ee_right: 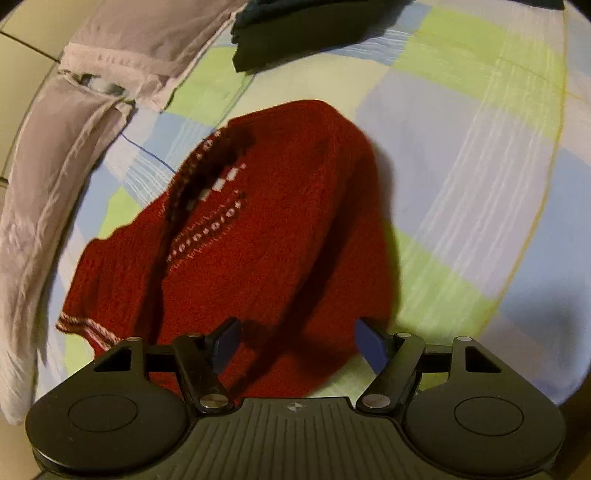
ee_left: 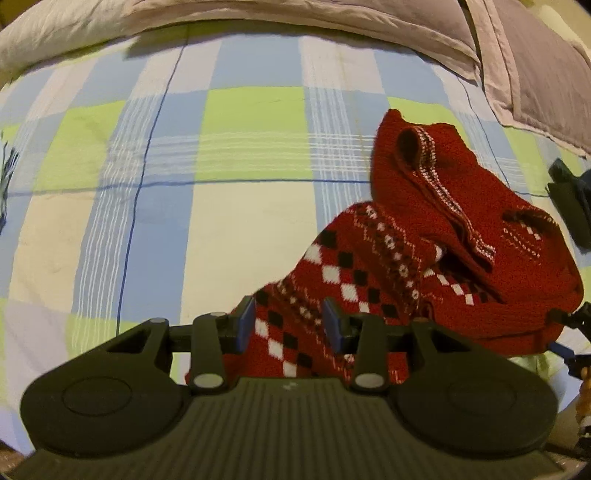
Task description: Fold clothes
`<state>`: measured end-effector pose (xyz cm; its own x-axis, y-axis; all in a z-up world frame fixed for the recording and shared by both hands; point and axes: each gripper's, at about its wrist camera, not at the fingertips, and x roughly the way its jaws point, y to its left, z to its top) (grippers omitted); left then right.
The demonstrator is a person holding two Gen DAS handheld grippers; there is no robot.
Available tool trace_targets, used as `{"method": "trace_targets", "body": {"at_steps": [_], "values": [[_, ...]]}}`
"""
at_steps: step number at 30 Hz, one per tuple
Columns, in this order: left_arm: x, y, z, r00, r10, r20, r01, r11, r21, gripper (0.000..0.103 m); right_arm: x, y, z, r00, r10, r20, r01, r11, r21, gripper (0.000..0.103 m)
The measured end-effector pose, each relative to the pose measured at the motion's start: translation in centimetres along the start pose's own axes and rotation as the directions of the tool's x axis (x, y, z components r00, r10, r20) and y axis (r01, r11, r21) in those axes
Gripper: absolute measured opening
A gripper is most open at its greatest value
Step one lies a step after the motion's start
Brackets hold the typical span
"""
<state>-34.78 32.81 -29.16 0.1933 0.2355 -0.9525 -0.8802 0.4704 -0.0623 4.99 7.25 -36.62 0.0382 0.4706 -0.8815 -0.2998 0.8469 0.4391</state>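
Red knitted sweater with black-and-white diamond pattern [ee_left: 424, 258] lies crumpled on the bed, on the checked bedsheet of blue, green and cream squares [ee_left: 184, 184]. All places below are relative to the sweater.

Left wrist view: left gripper [ee_left: 291, 325] has a patterned fold of the sweater between its blue pads [ee_left: 245, 323]; the cloth fills the gap and rises up out of it, so the jaws are closed on the sweater, half-wide. The rest of the sweater bunches up beyond and to the right of the gripper, with the striped neck or cuff trim on top. Pale lilac quilt [ee_left: 258, 14] runs along the far edge of the sheet, well beyond the sweater. Dark blue-black item [ee_left: 569, 199] sits at the frame's right edge, just past the sweater; too cut off to identify.

Right wrist view: right gripper [ee_right: 299, 341] hovers over the plain red near edge of the sweater, jaws spread wide, blue pads [ee_right: 373, 343] not pressing on anything; cloth shows under the gap, not pinched. The frame is blurred. Dark folded garment [ee_right: 314, 40] lies beyond the sweater at the top of the frame, apart from it. Lilac quilt is to the sweater's left. The right half of the sheet beside the sweater is bare.
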Motion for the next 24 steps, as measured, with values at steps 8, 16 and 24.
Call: {"method": "trace_targets", "body": {"at_steps": [8,16,24], "values": [[2.0,-1.8,4.0,0.997,-0.071,0.013,0.071,0.997,0.007,0.036,1.9,-0.3,-0.4,0.998,-0.044,-0.043,0.040,0.995,-0.087,0.014],[7.9,-4.1,9.6,0.978,-0.206,-0.027,0.207,0.978,0.036,0.036,-0.6,-2.5,1.7,0.894,-0.427,0.137,0.440,0.893,-0.092,0.013],[13.6,-4.9,14.5,0.958,-0.285,0.022,0.286,0.958,-0.037,0.039,-3.1,-6.8,5.2,0.947,-0.276,0.166,0.280,0.960,-0.004,0.076]]}}
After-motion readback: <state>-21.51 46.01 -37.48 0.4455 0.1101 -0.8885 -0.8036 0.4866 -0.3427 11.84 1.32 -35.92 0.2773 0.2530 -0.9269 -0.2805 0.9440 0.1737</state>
